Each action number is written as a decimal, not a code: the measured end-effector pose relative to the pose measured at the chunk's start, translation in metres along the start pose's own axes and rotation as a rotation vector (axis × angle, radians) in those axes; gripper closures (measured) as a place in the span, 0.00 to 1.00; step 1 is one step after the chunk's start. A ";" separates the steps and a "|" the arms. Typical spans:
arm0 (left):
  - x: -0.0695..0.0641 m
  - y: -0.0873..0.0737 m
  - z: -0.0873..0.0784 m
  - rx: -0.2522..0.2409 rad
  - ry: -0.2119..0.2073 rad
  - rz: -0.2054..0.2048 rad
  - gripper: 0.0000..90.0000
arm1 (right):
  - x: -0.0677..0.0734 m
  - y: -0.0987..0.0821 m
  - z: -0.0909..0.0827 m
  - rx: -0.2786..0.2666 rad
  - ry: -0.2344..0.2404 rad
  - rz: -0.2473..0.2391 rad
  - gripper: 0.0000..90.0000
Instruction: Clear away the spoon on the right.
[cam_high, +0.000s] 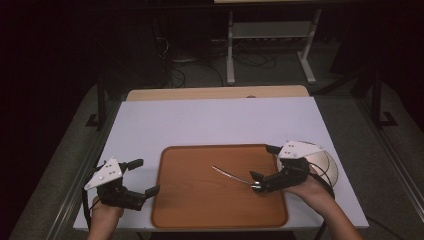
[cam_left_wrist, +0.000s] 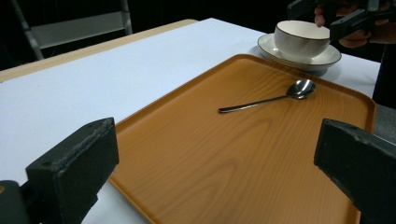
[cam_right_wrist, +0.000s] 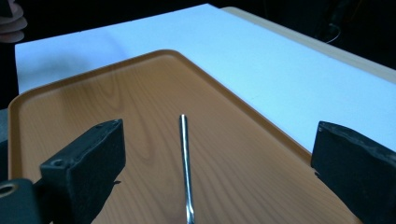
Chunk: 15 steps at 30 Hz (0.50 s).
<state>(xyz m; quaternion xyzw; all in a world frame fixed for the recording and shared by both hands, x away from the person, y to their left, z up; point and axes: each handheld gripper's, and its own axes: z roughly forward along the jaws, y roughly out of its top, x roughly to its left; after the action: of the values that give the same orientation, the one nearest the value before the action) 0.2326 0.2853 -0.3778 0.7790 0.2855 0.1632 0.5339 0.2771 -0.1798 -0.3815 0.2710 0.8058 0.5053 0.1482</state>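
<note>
The white worktop (cam_high: 210, 120) carries a wooden tray (cam_high: 200, 200), set toward the person's edge. Just off the tray's right side stands a white bowl (cam_left_wrist: 301, 39) on its saucer (cam_left_wrist: 280, 53), both on the bare worktop. On the tray lies a metal spoon (cam_left_wrist: 268, 99), bowl end toward the crockery, handle pointing across the tray toward the far left.

The right claw (cam_high: 262, 167) hangs just above the spoon's bowl end, jaws wide apart; in the right gripper view the handle (cam_right_wrist: 185, 154) runs straight up the gap between them, touching neither. The left claw (cam_high: 142, 176) waits beside the tray's left edge, jaws likewise apart and holding nothing.

The step in hand looks like the approach to picking up the spoon. The next move probably calls for lowering the right claw until its jaws flank the thin handle, then closing squarely so the slick metal does not twist or slip.
</note>
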 end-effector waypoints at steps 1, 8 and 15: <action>0.000 0.000 -0.001 -0.001 0.001 -0.001 0.00 | -0.001 -0.001 -0.003 -0.007 -0.003 0.003 0.03; -0.002 -0.001 -0.002 0.005 0.005 0.004 0.00 | -0.007 -0.010 -0.018 -0.050 -0.012 0.021 0.03; -0.002 -0.001 -0.002 0.009 0.002 0.008 0.00 | -0.007 -0.022 -0.033 -0.082 -0.025 0.030 0.03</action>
<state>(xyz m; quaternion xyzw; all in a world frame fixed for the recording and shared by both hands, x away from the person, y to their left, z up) 0.2292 0.2856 -0.3782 0.7823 0.2837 0.1648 0.5296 0.2596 -0.2161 -0.3868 0.2833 0.7782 0.5367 0.1616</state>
